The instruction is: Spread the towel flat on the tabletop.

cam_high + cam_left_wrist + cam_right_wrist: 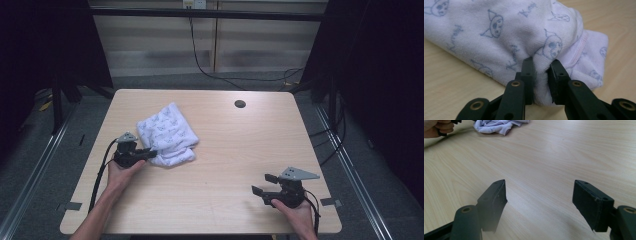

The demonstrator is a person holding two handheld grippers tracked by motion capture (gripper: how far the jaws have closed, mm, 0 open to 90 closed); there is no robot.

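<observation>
Left claw (541,67) pinching a fold at the near edge of the cloth (167,134), left-centre on the table (240,150). Right claw (540,202) spread, idle. Likely next: lift or drag, keeping the pinch.

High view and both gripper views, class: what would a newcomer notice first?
The pale printed cloth, bunched left of the table's centre, draws the eye. The left tongs pinch a fold at its near edge. The right tongs hang wide open over bare wood at the near right.
</observation>
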